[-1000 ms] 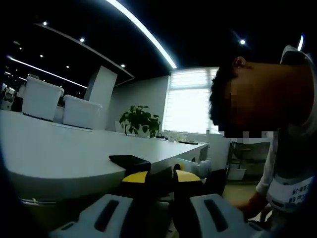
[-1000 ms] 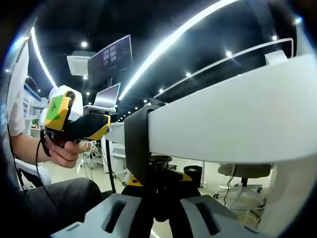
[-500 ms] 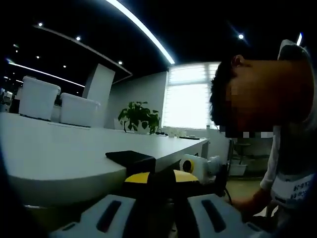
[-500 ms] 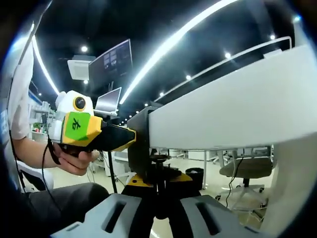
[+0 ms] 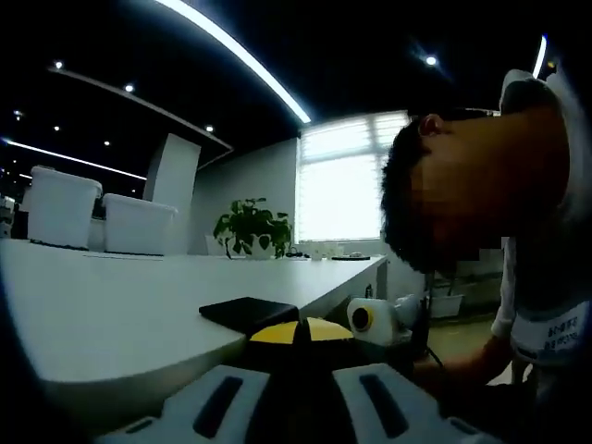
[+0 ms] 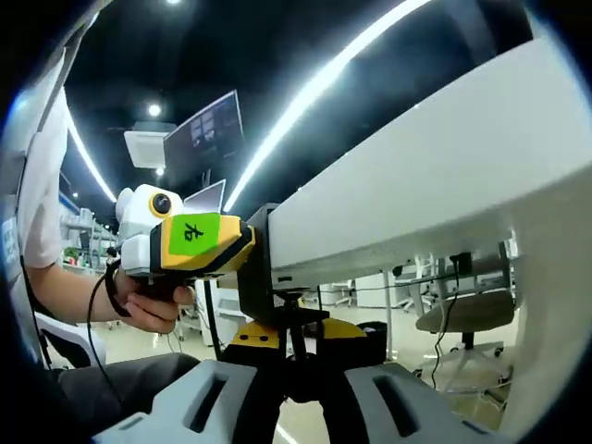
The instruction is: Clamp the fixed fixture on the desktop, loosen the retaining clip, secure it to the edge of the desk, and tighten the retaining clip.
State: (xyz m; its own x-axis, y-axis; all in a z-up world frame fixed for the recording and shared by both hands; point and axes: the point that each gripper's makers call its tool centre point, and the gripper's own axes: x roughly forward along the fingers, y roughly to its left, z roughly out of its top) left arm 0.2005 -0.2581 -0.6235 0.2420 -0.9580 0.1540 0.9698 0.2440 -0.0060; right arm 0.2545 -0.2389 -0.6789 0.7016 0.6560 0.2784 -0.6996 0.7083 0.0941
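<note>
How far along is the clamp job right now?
Done: the black clamp sits on the desk edge, its top plate on the surface. In hand: the right hand-held gripper grips the screw beneath, while the left hand-held gripper steadies the clamp. Left: finishing tightening; how tight it is can't be seen.

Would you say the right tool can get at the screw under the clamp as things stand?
Probably yes: the right tool already sits under the desk edge with its jaws around the clamp's screw, and nothing stands between them.

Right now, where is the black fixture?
The black fixture sits hooked over the desk edge, left of centre in the right gripper view, beside the left hand-held gripper.
</note>
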